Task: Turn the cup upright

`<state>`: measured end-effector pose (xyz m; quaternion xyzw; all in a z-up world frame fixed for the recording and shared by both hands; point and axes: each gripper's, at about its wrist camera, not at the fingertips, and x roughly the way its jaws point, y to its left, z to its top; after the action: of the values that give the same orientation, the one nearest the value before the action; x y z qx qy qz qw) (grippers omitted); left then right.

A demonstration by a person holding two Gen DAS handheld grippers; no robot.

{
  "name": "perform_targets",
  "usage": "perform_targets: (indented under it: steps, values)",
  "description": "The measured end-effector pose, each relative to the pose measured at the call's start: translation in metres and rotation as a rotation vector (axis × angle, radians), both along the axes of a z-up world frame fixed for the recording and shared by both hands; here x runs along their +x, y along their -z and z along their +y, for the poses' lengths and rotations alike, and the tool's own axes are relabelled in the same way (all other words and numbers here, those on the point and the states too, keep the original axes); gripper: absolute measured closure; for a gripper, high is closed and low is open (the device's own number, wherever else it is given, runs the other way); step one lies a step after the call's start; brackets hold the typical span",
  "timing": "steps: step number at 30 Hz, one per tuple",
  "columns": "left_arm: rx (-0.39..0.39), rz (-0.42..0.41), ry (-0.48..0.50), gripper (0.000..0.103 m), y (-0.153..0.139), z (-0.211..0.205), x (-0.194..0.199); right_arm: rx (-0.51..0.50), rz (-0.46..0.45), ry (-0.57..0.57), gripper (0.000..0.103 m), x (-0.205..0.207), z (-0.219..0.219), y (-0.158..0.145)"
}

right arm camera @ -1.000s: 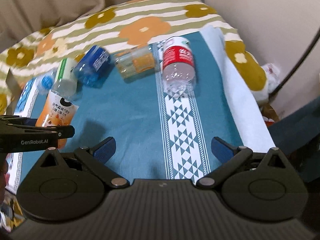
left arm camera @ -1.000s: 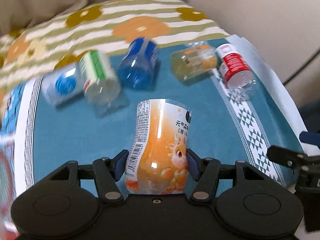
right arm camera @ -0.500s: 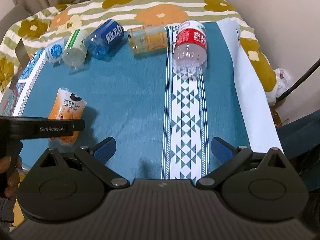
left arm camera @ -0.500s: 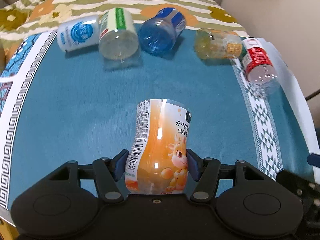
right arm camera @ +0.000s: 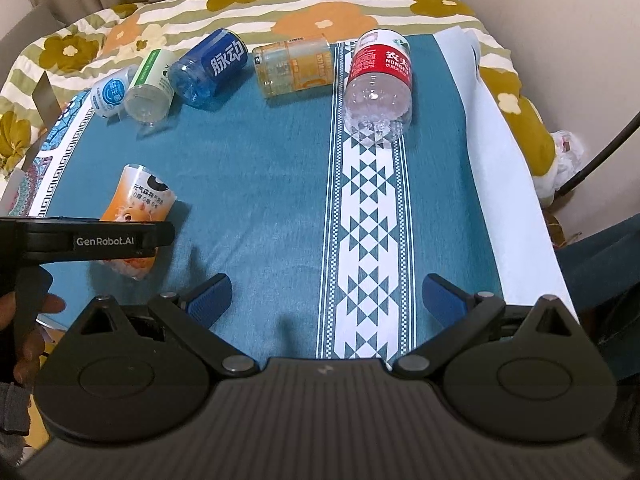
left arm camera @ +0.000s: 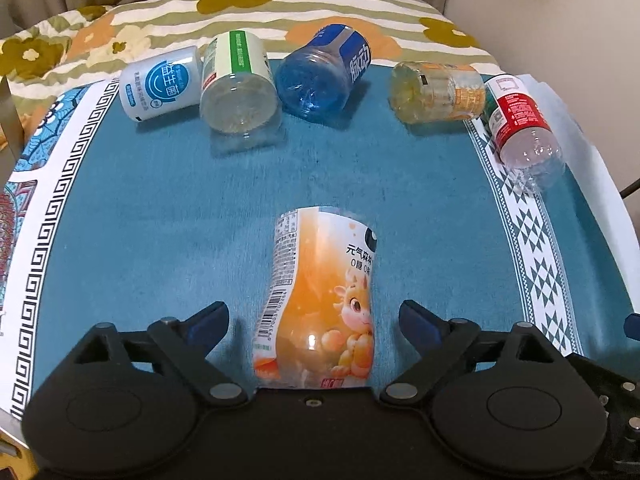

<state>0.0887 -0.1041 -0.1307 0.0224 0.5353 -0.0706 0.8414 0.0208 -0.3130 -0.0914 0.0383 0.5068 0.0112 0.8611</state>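
An orange cut-bottle cup (left arm camera: 320,300) with a cartoon label stands on the teal cloth (left arm camera: 160,208), between the jaws of my left gripper (left arm camera: 314,320). The jaws are open and clear of the cup on both sides. The cup also shows in the right wrist view (right arm camera: 136,208), partly hidden behind the left gripper's body. My right gripper (right arm camera: 326,300) is open and empty above the cloth, to the right of the cup.
Several cut-bottle cups lie on their sides along the far edge: white-blue (left arm camera: 160,84), green-striped (left arm camera: 238,88), blue (left arm camera: 324,76), yellow (left arm camera: 436,92), red-labelled clear (left arm camera: 524,132). A flowered blanket (left arm camera: 240,8) lies behind. The cloth's right edge (right arm camera: 516,184) drops off.
My left gripper has opened and let go of the orange cup, which now stands on the cloth. The right gripper stays open.
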Motion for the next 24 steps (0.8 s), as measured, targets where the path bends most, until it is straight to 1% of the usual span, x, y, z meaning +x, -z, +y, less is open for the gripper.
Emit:
perform_targets:
  steps: [5, 8, 11, 16, 18, 20, 24]
  values:
    - [0.008, -0.013, 0.002, 0.009, -0.007, -0.001, -0.006, 0.000, -0.017, -0.004, 0.000, -0.002, -0.001, -0.004]
    - [0.012, -0.022, -0.001, 0.009, -0.016, 0.000, -0.015, 0.006, -0.026, -0.016, 0.000, -0.002, -0.002, -0.010]
    - [0.019, -0.030, -0.001, 0.008, -0.033, 0.004, -0.026, 0.004, -0.037, -0.042, 0.000, -0.001, 0.001, -0.021]
    - [-0.009, -0.053, -0.001, 0.006, -0.063, 0.018, -0.042, 0.004, -0.068, -0.067, 0.000, 0.008, 0.013, -0.047]
    - [-0.024, -0.060, -0.001, 0.001, -0.072, 0.028, -0.047, 0.027, -0.079, -0.068, 0.000, 0.013, 0.018, -0.058]
    - [-0.034, -0.068, 0.000, 0.001, -0.078, 0.038, -0.051, 0.066, -0.078, -0.067, 0.000, 0.019, 0.024, -0.066]
    - [-0.031, -0.089, 0.013, 0.001, -0.084, 0.061, -0.052, 0.116, -0.036, -0.068, 0.000, 0.037, 0.041, -0.066]
